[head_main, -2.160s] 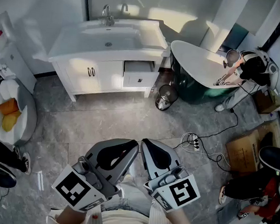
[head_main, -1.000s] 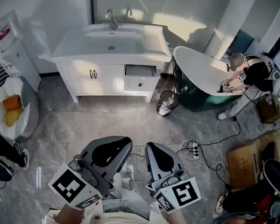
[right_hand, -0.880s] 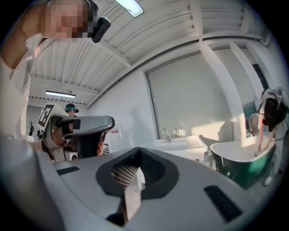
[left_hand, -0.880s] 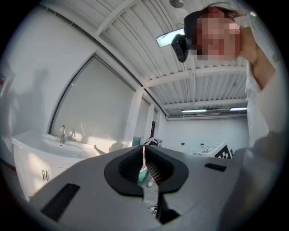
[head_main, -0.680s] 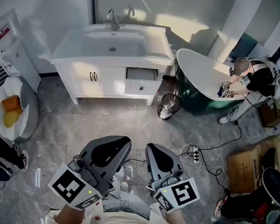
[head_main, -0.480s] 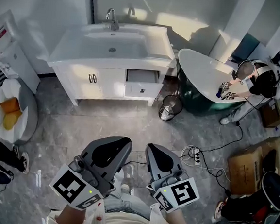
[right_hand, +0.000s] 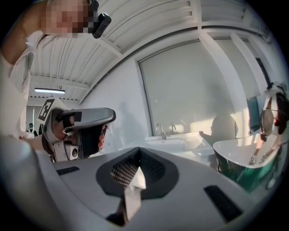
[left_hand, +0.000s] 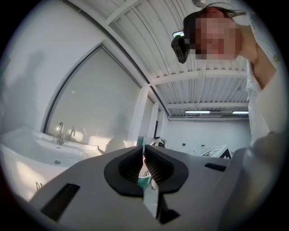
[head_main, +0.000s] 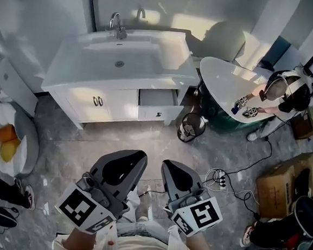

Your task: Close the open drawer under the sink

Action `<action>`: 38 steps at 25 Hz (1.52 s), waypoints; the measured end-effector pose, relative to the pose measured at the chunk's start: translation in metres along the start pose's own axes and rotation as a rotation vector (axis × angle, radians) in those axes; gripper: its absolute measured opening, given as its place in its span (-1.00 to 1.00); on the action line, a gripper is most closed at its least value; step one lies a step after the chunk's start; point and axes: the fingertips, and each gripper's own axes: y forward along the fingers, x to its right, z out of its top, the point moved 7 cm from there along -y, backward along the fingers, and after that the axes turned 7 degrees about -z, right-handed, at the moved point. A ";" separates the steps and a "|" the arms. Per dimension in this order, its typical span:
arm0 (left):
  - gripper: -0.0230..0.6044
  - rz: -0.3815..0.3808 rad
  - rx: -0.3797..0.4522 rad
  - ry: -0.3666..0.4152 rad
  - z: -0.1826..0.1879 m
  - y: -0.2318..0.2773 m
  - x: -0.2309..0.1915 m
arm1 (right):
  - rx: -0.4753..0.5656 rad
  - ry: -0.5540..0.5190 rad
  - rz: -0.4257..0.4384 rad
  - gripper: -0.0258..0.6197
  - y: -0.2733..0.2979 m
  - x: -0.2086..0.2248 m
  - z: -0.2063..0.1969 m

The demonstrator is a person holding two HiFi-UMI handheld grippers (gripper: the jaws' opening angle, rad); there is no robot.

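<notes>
The white vanity (head_main: 80, 96) with its sink (head_main: 121, 56) stands against the far wall. Its right-hand drawer (head_main: 158, 106) is pulled out, showing the inside; the drawer front has a small dark knob. Both grippers hang low over the grey floor, well short of the vanity. In the head view, my left gripper (head_main: 141, 158) and right gripper (head_main: 166, 165) sit side by side, both shut and holding nothing. The left gripper view shows the shut left gripper (left_hand: 143, 151) with the sink (left_hand: 43, 155) at far left. The right gripper view shows the shut right gripper (right_hand: 138, 156) and the sink (right_hand: 174, 140) beyond.
A small round bin (head_main: 191, 126) stands on the floor right of the drawer. A dark green bathtub (head_main: 228, 95) has a person (head_main: 283, 93) leaning over it. A power strip with cables (head_main: 220, 179), a cardboard box (head_main: 283, 182) and a white bag with orange items (head_main: 5, 138) lie around.
The view has drawn nearer to the vanity, which now looks larger and sits further left. The drawer stays open. Both grippers keep the same shut pose.
</notes>
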 end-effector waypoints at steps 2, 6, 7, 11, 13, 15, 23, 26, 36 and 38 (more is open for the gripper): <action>-0.85 -0.017 -0.004 0.005 0.003 0.010 -0.018 | 0.002 -0.001 -0.010 -0.89 0.019 0.006 0.004; -0.85 -0.045 -0.010 0.017 0.010 0.022 -0.050 | 0.008 0.004 -0.040 -0.89 0.051 0.018 0.010; -0.85 -0.047 -0.011 0.022 0.012 0.023 -0.058 | 0.008 0.006 -0.049 -0.89 0.058 0.020 0.010; -0.85 -0.049 -0.018 0.028 0.015 0.024 -0.085 | 0.011 0.012 -0.087 -0.89 0.081 0.029 0.014; -0.85 -0.044 -0.022 0.021 0.015 0.024 -0.095 | 0.007 0.014 -0.103 -0.89 0.089 0.033 0.015; -0.85 -0.038 -0.024 0.012 0.014 0.025 -0.103 | -0.002 0.017 -0.113 -0.89 0.094 0.035 0.016; -0.85 -0.013 -0.025 -0.004 0.010 0.037 -0.136 | -0.038 0.028 -0.115 -0.89 0.129 0.052 0.011; -0.85 -0.001 -0.025 -0.003 0.009 0.049 -0.151 | -0.049 0.029 -0.099 -0.89 0.148 0.062 0.011; -0.85 0.028 -0.015 0.008 0.013 0.125 -0.218 | -0.075 0.033 -0.044 -0.89 0.226 0.126 0.021; -0.85 0.032 -0.014 0.009 0.017 0.144 -0.230 | -0.084 0.031 -0.034 -0.89 0.241 0.141 0.028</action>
